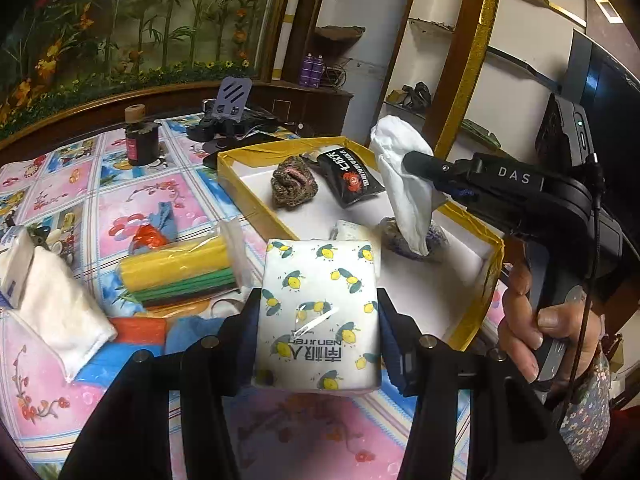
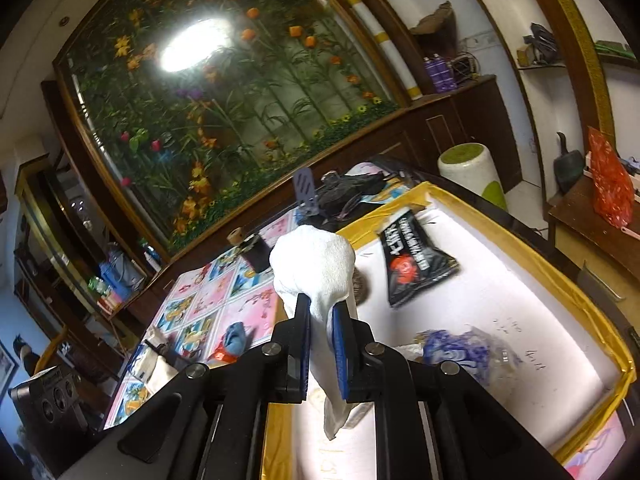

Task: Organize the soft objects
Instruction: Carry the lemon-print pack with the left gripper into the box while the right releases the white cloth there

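Glossy lemon-print tissue pack (image 1: pixel 318 312) clamped in left gripper (image 1: pixel 318 320); limp white cloth (image 2: pixel 316 272) pinched in right gripper (image 2: pixel 321 320).

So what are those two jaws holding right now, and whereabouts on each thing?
The left gripper clamps the lemon-print tissue pack by its long sides. The right gripper pinches the white cloth around its middle, over the yellow-rimmed box.
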